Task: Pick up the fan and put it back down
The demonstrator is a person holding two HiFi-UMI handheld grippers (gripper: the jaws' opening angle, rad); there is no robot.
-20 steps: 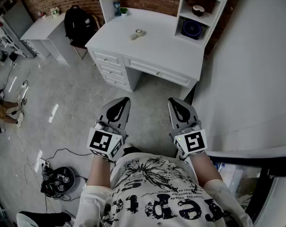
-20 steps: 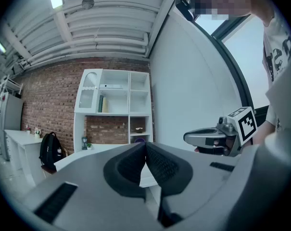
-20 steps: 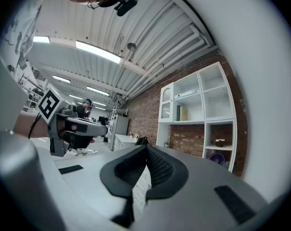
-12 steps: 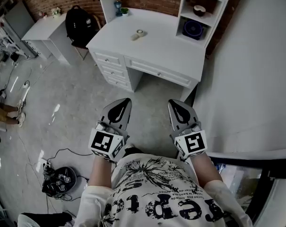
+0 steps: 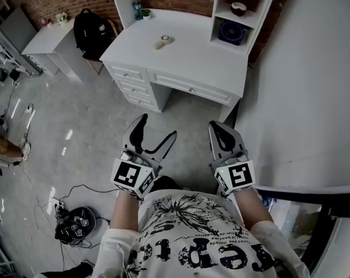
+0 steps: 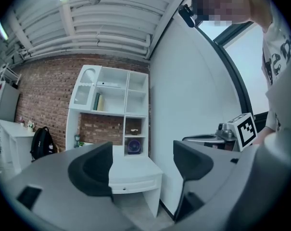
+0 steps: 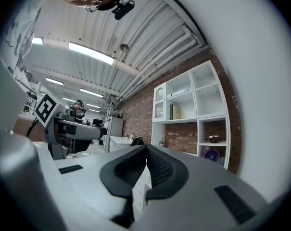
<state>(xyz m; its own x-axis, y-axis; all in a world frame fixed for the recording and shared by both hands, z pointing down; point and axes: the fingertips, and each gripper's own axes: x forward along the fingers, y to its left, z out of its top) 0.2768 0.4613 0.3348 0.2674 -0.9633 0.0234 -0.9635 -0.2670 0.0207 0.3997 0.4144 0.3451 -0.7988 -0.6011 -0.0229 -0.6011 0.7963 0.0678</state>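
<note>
The fan (image 5: 231, 32) is a small round dark blue one, standing in the lower cubby of the white shelf unit at the desk's back right. It also shows far off as the fan (image 6: 133, 147) and the fan (image 7: 211, 154). Both grippers are held level near my body, well short of the desk (image 5: 186, 54). My left gripper (image 5: 155, 131) is open, its jaws spread wide with nothing between them, as the left gripper (image 6: 143, 162) confirms. My right gripper (image 5: 221, 133) is shut and empty, and in its own view the right gripper (image 7: 145, 170) has its pads pressed together.
A tape roll (image 5: 164, 40) lies on the desk top and a bowl (image 5: 238, 8) sits in the cubby above the fan. A black backpack (image 5: 88, 32) leans left of the desk. A white wall (image 5: 302, 97) runs along the right. Cables and a round device (image 5: 76, 223) lie on the floor.
The left gripper's jaws have opened wide; they were shut before. The right gripper stays shut. The head view has shifted slightly.
</note>
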